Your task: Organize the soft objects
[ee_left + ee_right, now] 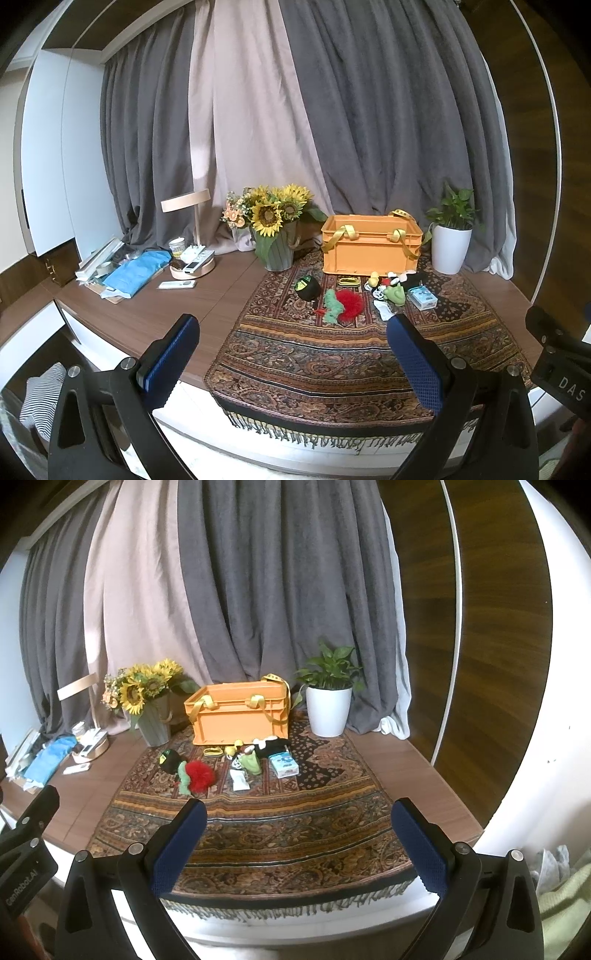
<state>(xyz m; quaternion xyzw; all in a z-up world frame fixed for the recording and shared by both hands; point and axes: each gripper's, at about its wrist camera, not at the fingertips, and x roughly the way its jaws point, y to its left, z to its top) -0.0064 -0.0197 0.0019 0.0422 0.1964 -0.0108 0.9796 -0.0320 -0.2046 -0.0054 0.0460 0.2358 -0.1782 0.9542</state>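
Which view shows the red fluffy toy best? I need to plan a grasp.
The left wrist view: the red fluffy toy lies unobstructed between the fingers. The right wrist view shows it off to the left, equally unobstructed but less centred.

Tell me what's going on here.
A person holds two grippers above the near edge of the table, both open and empty. The left gripper and right gripper point toward small toys on a patterned cloth: a red fluffy toy, a green toy, a black one. The orange crate stands behind them. Nothing is picked up yet.
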